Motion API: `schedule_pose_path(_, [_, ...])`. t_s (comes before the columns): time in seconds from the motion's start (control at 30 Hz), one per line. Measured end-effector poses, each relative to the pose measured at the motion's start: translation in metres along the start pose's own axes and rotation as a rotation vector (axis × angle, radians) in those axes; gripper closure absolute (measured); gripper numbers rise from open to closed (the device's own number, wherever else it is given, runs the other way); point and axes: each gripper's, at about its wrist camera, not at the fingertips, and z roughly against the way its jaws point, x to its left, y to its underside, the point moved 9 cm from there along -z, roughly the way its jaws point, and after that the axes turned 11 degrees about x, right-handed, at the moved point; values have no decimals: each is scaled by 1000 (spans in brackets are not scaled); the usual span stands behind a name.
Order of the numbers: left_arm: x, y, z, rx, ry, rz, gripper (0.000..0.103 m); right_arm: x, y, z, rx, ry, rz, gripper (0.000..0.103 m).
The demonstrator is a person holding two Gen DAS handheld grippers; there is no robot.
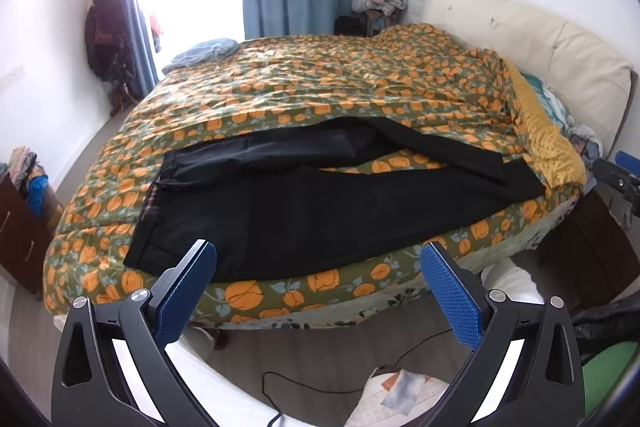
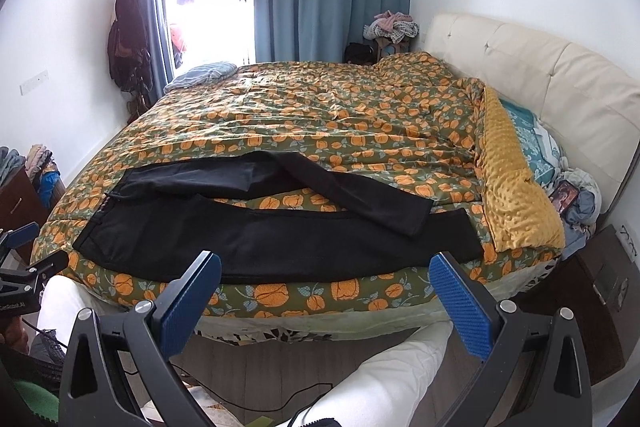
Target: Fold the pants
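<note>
Black pants lie spread on the bed in front of you, and both your grippers are held back from it with nothing in them.

The pants (image 2: 276, 239) lie along the near edge of the orange-and-green floral quilt (image 2: 320, 115), waistband to your left; the near leg runs straight to the right while the far leg bends and crosses toward it at the cuff. A mustard blanket (image 2: 516, 195) is bunched just beside the cuffs on the right, with the cream headboard (image 2: 540, 75) behind it. A striped blue pillow (image 1: 204, 53) sits well apart at the far corner. Your left gripper (image 1: 318, 291) hovers short of the mattress edge near the waistband, jaws wide apart. Your right gripper (image 2: 326, 301) hangs level with it, jaws equally spread, above a white-clad leg (image 2: 384, 383).
</note>
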Motion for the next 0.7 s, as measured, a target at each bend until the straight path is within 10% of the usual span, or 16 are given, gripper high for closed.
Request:
schedule_pose_path(0.33, [-11,-11,-1,-33,-32,-63,1,-11,1,10,-58,2,-42,0])
schedule_pose_path(0.7, [34,-6,-12,8,5,130,1,-23,1,12,-31,23,-76,0])
